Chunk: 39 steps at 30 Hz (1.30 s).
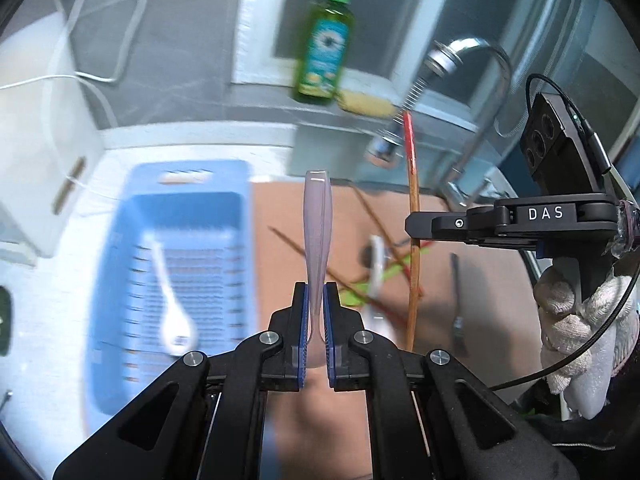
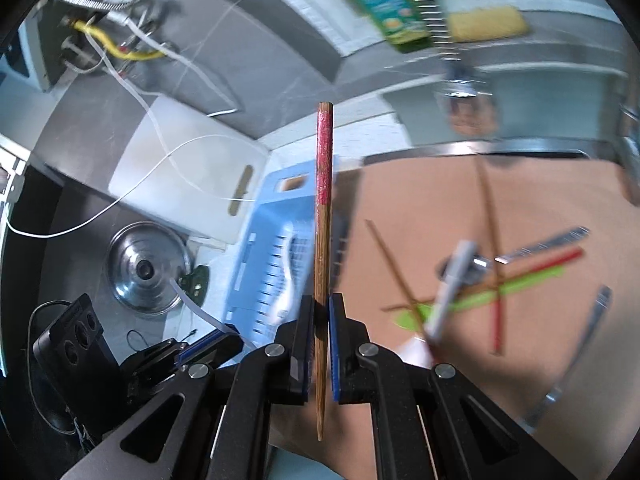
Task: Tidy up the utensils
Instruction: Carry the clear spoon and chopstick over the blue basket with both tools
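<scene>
Each tool carries one utensil, so two pieces can go to the basket [image 1: 176,264] in a single trip. The left tool [image 1: 316,320] is clamped on a pale spoon [image 1: 318,224] low on its handle, which stands out ahead along the fingers and stays easy to aim. The right tool [image 2: 321,340] is clamped on a chopstick [image 2: 323,240] near its bare tip, the red end pointing away. The basket sits beside the brown mat [image 2: 440,208] — a short carry — and already holds a white spoon [image 1: 172,312]. More chopsticks [image 2: 496,280], a knife [image 2: 544,245] and other pieces lie crossed on the mat — probably still to be sorted.
</scene>
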Each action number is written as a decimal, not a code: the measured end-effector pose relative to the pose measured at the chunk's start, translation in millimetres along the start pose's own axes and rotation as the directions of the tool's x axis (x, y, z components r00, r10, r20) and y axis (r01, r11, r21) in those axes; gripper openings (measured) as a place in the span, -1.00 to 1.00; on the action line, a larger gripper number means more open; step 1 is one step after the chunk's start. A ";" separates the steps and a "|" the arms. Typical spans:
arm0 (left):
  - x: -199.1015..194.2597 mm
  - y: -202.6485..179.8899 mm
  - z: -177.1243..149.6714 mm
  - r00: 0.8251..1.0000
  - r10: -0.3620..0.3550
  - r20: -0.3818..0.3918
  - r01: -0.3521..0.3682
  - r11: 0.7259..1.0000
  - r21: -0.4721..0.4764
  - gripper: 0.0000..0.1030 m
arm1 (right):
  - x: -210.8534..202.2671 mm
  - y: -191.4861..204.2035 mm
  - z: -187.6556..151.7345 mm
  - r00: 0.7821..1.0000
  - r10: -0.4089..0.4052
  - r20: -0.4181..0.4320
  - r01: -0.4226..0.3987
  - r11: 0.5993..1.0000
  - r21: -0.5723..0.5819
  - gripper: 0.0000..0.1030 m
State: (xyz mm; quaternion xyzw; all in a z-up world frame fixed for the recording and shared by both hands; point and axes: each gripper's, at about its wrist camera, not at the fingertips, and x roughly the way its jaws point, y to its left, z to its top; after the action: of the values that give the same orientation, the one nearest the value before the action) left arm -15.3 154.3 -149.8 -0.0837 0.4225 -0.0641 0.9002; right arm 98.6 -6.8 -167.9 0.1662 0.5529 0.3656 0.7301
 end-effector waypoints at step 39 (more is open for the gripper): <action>102.1 141.3 -7.7 0.958 0.156 -0.240 -0.163 0.987 -0.012 -0.88 | 232.3 69.0 21.9 0.929 -0.259 -0.266 0.210 0.958 -0.197 -0.88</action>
State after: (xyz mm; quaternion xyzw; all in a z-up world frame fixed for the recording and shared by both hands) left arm 49.9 272.7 -260.1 -0.0552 0.5337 0.0058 0.8438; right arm 123.0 210.2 -275.3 -0.0175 0.6371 0.3405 0.6913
